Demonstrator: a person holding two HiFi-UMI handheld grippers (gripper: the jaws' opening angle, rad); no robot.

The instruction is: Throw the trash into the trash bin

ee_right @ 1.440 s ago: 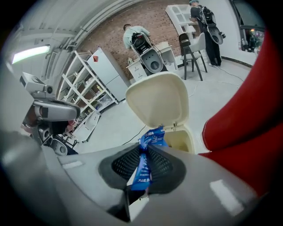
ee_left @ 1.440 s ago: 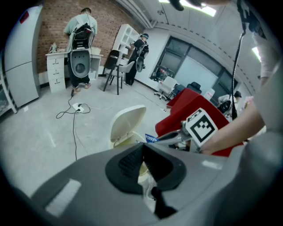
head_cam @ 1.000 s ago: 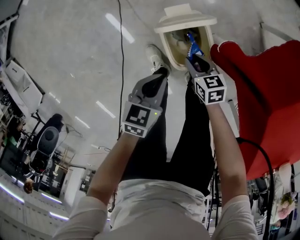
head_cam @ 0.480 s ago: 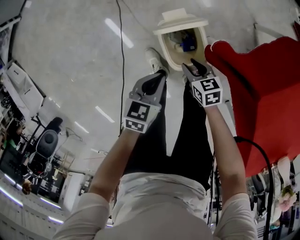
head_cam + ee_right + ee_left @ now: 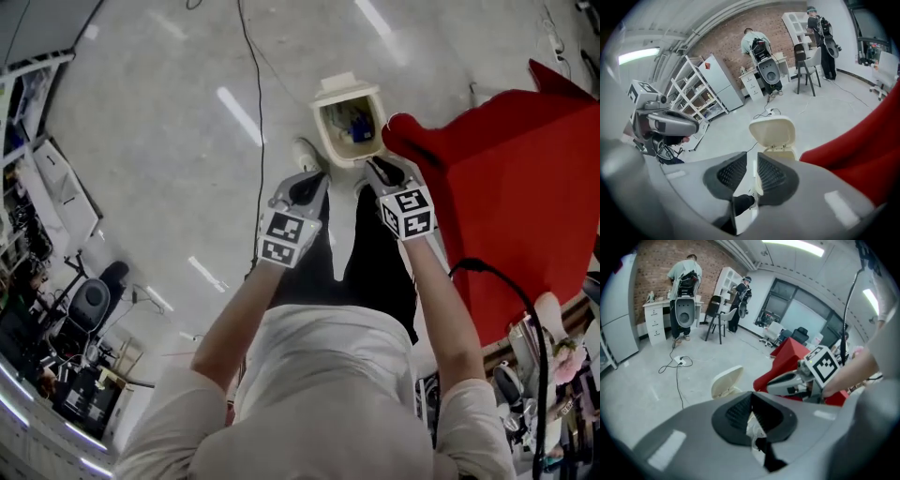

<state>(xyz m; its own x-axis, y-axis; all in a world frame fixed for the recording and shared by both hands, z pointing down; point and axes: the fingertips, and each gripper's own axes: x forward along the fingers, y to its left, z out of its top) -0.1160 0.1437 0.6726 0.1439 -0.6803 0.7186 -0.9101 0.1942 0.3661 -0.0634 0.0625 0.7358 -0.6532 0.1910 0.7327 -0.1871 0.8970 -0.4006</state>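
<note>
As the trash bin [image 5: 320,127] stands upright, blue trash [image 5: 357,127] lies inside.

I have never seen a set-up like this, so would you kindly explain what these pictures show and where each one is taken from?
No robot here: a person holds a two-jawed gripper in each hand. The head view comes from a camera on the person's head, looking steeply down to the floor. The two gripper views come from cameras riding on the grippers, looking along their jaws. On the floor stands a cream trash bin with its lid open and blue trash inside; a red chair is beside it. The left gripper is shut and empty. The right gripper has jaws that have just been closing; they stand slightly apart with nothing between them.
</note>
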